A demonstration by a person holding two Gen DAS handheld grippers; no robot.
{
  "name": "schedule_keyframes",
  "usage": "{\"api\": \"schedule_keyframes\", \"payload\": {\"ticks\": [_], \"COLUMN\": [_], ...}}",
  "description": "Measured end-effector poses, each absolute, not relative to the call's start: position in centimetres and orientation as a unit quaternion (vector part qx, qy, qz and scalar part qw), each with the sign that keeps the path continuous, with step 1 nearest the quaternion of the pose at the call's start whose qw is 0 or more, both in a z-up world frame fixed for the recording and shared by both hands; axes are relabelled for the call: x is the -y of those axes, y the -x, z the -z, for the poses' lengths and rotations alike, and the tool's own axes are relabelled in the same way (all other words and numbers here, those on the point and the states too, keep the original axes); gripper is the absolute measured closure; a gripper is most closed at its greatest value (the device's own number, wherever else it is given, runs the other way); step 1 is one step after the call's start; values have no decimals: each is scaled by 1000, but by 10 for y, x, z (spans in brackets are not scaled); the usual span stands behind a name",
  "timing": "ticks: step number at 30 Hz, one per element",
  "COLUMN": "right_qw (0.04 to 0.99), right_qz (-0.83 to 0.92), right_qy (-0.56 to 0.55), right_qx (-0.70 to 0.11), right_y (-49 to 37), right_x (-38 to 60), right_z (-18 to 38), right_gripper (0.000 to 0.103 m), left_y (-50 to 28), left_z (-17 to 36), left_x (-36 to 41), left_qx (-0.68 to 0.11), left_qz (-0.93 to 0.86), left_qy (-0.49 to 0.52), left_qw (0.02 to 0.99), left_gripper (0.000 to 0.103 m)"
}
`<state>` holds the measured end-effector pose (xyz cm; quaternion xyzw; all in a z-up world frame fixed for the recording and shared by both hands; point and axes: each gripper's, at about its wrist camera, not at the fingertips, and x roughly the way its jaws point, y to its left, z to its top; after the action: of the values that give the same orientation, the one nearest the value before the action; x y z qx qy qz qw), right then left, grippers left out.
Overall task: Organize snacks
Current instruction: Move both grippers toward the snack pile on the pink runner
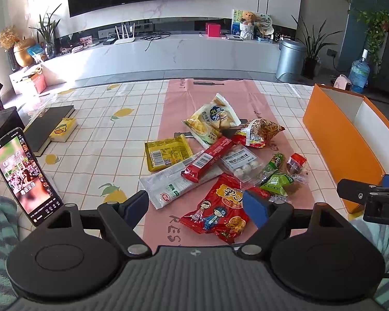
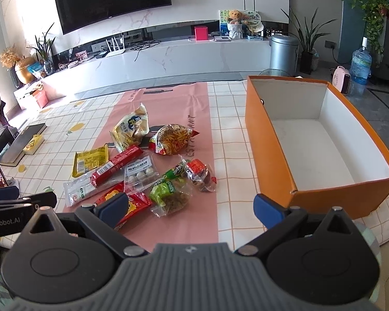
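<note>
Snacks heaped on the pink runner, the orange box beside them holding nothing.

From the left: a phone [image 1: 26, 176] leans upright, a black book [image 1: 49, 127] lies flat, then the snack pile [image 1: 220, 160] sits mid-table, with the orange box [image 2: 272, 155] well to its right. The left gripper [image 1: 194, 207] and the right gripper [image 2: 192, 207] both hover spread wide, pinching nothing, near the pile's front edge.

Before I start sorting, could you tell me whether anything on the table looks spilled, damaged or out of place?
Nothing looks spilled or torn. The snacks lie in a loose overlapping heap on the pink runner; the red bar rests across the white packet. The orange box is empty. A propped-up phone is the only non-snack nearby.
</note>
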<state>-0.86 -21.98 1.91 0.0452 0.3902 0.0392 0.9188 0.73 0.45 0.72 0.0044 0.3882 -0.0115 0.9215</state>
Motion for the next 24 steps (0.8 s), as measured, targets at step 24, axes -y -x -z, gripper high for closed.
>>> {"api": "schedule_keyframes", "payload": {"ticks": [24], "right_qw": [917], "right_qz": [-7], "right_qy": [-63], "right_qx": [-395], "right_y": [11], "right_x": [229], "right_z": [-21], "right_gripper": [4], "left_y": [-9], "left_z": [-8], "left_x": [8], "left_qx": [-393], "left_qz": [37], "left_qy": [-16], "left_qw": [919], "left_gripper": [7]}}
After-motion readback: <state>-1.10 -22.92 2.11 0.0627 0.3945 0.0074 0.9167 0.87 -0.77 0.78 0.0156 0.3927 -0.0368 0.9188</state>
